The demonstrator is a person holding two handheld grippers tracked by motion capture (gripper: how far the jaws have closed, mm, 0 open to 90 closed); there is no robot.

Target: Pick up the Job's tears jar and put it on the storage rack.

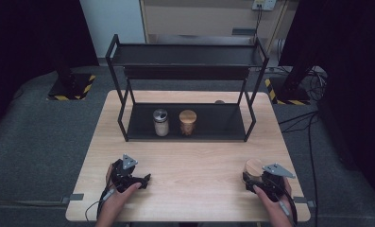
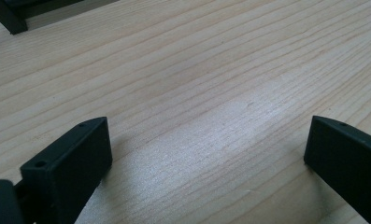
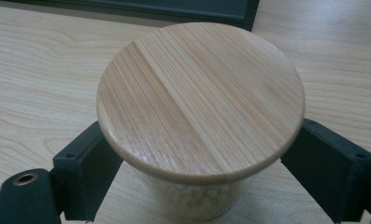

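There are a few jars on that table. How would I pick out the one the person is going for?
Start at the wooden table and find the black rack at its back; two jars stand on the rack's bottom shelf. The one you want, the jar with the wooden lid, stands alone at the table's near right corner, between the jaws of the right gripper.

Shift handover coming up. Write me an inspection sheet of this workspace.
Surface: wooden table, bare between the hands.
Job's things: jar with wooden lid, pale contents, standing at the table's near right between the right jaws; whether the pads press it cannot be told.
Clutter: black rack at the back; its lower shelf holds a shaker and a second jar side by side.
Grippers: left hand-held gripper open over bare wood; right hand-held gripper astride the jar.
Cables: one trails from each gripper; more lie on the floor at right.
Surroundings: grey floor, hazard-striped stand bases.
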